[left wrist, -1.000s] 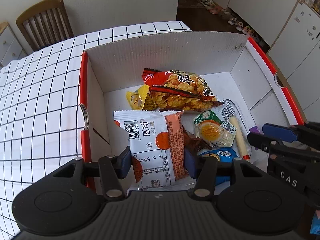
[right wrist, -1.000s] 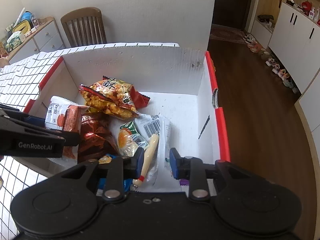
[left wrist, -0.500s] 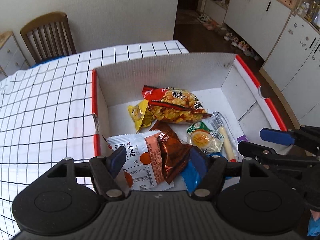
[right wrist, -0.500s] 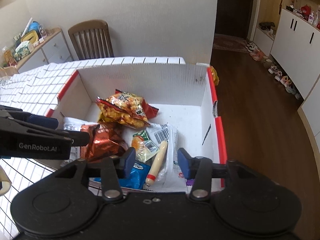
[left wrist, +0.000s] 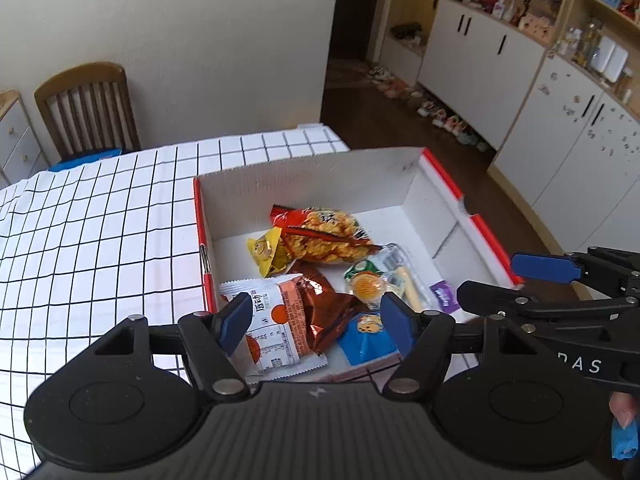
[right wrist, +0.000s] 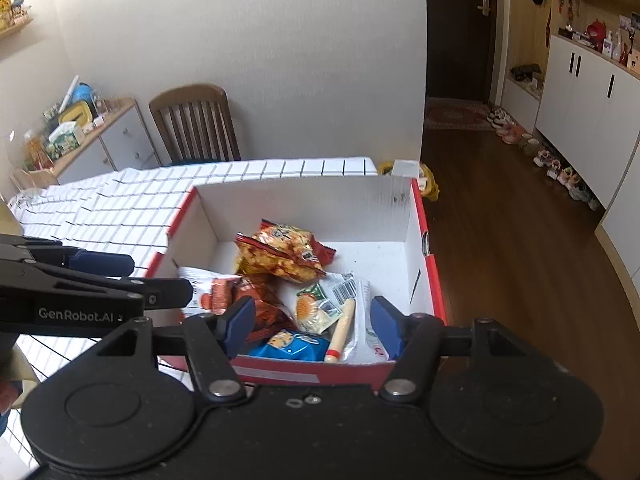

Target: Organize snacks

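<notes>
Snacks (left wrist: pixel 320 240) in cardboard box (left wrist: pixel 312 176), below both spread, empty hand-held grippers (left wrist: pixel 316 320)

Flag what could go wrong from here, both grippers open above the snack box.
1. The box sits at the table's corner with floor beside its right wall; a push that way might slide it off.
2. The left gripper and right gripper hang close together over the same pile, so they could collide.
3. The snacks overlap: the brown foil bag lies on the white-and-orange packet, so lifting one could drag its neighbour.
</notes>
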`<act>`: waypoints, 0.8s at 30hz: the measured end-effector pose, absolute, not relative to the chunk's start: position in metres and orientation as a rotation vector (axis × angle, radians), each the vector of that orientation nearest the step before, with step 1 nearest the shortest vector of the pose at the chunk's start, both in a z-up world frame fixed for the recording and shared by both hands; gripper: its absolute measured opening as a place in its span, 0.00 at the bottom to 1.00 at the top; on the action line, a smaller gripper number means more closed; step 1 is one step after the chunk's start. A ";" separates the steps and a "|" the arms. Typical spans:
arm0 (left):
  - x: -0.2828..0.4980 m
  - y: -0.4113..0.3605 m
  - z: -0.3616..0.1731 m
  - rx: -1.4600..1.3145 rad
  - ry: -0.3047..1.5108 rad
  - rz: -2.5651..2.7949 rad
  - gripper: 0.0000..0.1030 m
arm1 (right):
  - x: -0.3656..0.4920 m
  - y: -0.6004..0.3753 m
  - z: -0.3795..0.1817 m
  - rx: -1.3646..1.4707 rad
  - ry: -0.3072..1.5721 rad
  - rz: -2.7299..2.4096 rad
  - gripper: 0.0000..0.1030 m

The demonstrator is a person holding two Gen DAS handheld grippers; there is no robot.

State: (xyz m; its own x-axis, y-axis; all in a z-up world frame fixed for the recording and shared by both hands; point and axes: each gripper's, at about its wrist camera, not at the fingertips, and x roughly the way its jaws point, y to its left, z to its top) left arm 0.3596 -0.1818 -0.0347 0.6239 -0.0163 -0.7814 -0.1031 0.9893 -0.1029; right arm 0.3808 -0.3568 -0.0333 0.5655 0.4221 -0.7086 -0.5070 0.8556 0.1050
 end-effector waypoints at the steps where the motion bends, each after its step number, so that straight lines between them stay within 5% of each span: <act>1: 0.356 -0.181 -0.032 -0.149 0.889 0.041 0.68 | 0.377 -0.357 -0.031 -0.111 0.794 0.548 0.62; 15: 0.300 -0.178 0.004 -0.119 0.771 -0.004 0.68 | 0.322 -0.366 0.007 -0.079 0.626 0.540 0.80; 18: 0.288 -0.178 0.009 -0.105 0.741 0.000 0.78 | 0.310 -0.367 0.012 -0.070 0.591 0.553 0.85; 24: 0.266 -0.178 0.017 -0.077 0.699 -0.007 0.78 | 0.286 -0.369 0.021 -0.070 0.507 0.565 0.95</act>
